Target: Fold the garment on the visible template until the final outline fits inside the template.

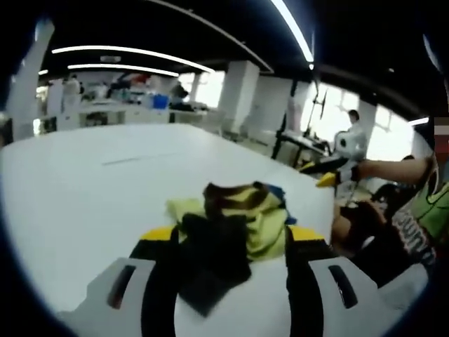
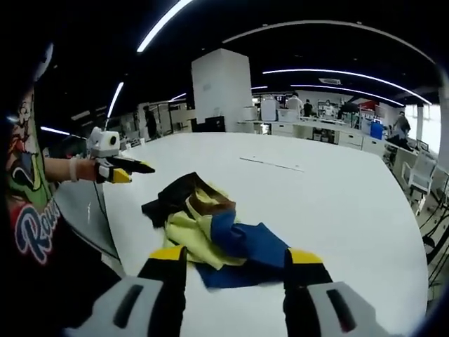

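Note:
A crumpled garment (image 1: 235,217) of black, yellow, brown and blue cloth lies in a heap on the white table (image 1: 84,196). My left gripper (image 1: 233,235) stands open low over the table, with the garment's black part lying between its yellow-tipped jaws. From the other side the garment (image 2: 210,225) shows its blue part nearest, and my right gripper (image 2: 237,254) stands open just in front of it. Each gripper also shows in the other's view, held up beside the table: the right gripper (image 1: 317,174) and the left gripper (image 2: 137,172).
A thin faint line (image 2: 270,165) runs across the table beyond the garment. The table's near edge (image 2: 112,232) runs by the person's body in a printed shirt (image 2: 28,210). Desks, people and a white pillar (image 2: 221,88) stand far behind.

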{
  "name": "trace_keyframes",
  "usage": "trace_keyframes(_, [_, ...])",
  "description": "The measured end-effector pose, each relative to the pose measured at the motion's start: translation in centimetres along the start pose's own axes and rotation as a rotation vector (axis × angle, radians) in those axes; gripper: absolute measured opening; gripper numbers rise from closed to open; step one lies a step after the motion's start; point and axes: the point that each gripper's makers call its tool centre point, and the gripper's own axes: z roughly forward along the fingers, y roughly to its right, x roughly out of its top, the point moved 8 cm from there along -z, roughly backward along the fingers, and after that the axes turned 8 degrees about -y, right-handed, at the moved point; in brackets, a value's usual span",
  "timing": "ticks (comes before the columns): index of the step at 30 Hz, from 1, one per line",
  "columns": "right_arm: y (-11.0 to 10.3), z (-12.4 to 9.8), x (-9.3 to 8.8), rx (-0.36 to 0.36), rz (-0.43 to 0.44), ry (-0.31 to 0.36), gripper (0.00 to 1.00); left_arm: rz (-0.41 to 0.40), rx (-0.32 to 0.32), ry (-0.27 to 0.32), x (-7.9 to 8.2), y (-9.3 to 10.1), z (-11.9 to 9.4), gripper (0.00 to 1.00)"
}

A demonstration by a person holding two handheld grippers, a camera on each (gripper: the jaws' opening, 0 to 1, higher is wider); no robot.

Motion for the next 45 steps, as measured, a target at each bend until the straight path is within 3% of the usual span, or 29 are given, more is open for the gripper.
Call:
trace_keyframes(4, [0.5, 0.9, 0.6, 0.019, -0.023, -0.010, 0.51, 0.006, 0.011, -0.014, -0.3, -0.3, 1.2, 0.44])
trace_keyframes(7, [1.2, 1.7, 1.2, 0.022, -0.065, -0.036, 0.47, 0.024, 0.023, -0.035, -0.6, 0.1, 2.0, 0.44])
trace_keyframes(11, [2.1, 2.4, 1.6, 0.044, -0.047, -0.038, 0.41, 0.031, 0.029, -0.043, -0.9, 0.6, 2.8, 0.43])
trace_keyframes(18, [2.4, 3.9, 1.0, 0.069, -0.099, -0.096, 0.30, 0.049, 0.045, -0.090, -1.5, 1.1, 4.4, 0.37])
trace_keyframes(25, [2.4, 4.5, -0.3, 0.055, -0.161, -0.158, 0.23, 0.000, 0.090, -0.065, -1.4, 0.6, 5.5, 0.25])
trace_keyframes(27, [2.6, 4.6, -0.4, 0.021, -0.184, -0.165, 0.21, 0.011, 0.097, -0.069, -1.3, 0.4, 5.8, 0.24])
trace_keyframes(36, [2.6, 5.9, -0.2, 0.000, -0.264, -0.194, 0.12, 0.027, 0.108, -0.099, -1.5, 0.4, 6.3, 0.22])
trace_keyframes(39, [2.8, 6.5, -0.1, 0.003, -0.270, -0.198, 0.05, 0.017, 0.103, -0.107, -1.8, 0.4, 6.5, 0.22])
trace_keyframes(45, [2.8, 7.4, -0.4, 0.010, -0.257, -0.219, 0.00, 0.010, 0.102, -0.115, -2.0, 0.4, 6.6, 0.21])
